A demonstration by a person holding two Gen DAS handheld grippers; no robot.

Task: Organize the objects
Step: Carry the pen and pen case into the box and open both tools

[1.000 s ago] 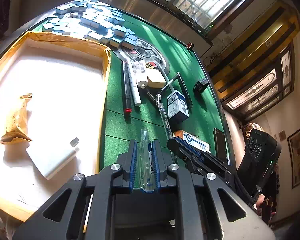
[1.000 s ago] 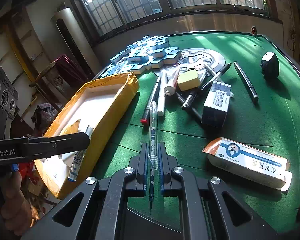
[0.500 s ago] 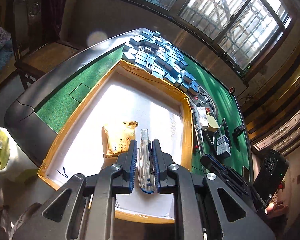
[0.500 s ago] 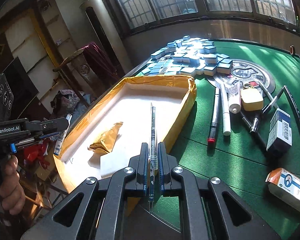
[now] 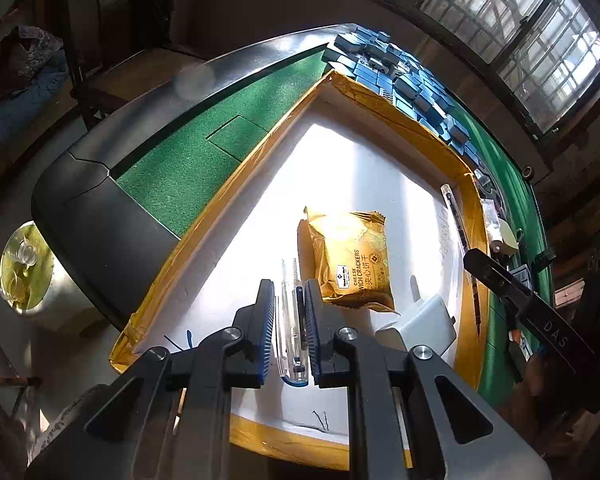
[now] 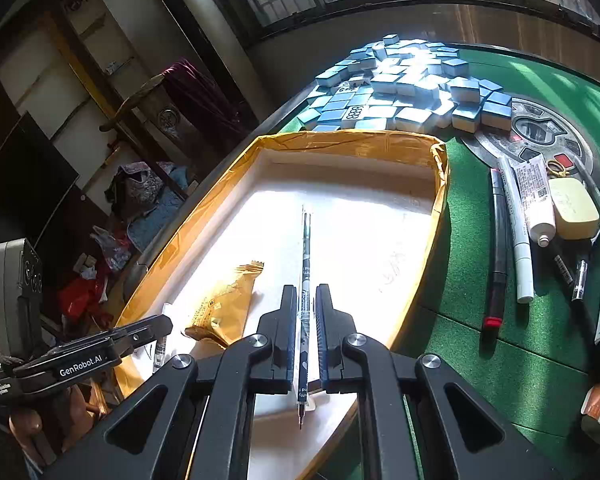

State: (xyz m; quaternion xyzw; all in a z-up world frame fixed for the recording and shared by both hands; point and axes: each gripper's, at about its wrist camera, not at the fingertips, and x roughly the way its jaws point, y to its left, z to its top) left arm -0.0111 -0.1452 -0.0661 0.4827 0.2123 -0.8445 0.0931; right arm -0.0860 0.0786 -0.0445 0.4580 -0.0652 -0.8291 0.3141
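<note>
Two grippers hang over the tray (image 6: 440,168) at frame centre: left gripper (image 5: 290,320) fingers clamp a clear pen (image 5: 291,320), right gripper (image 6: 305,332) fingers pinch a thin refill (image 6: 306,264), likely for dropping in.

A clear pen (image 5: 291,320) sat pinched in the left gripper (image 5: 290,300), pointing to 12 o'clock over the tray (image 5: 228,192). A thin dark pen refill (image 6: 305,280) sat pinched in the right gripper (image 6: 303,312), pointing to 12 o'clock too. The tray was white inside with yellow taped walls. A gold cracker packet (image 5: 350,260) and a white plug block (image 5: 418,322) lay flat in it.
</note>
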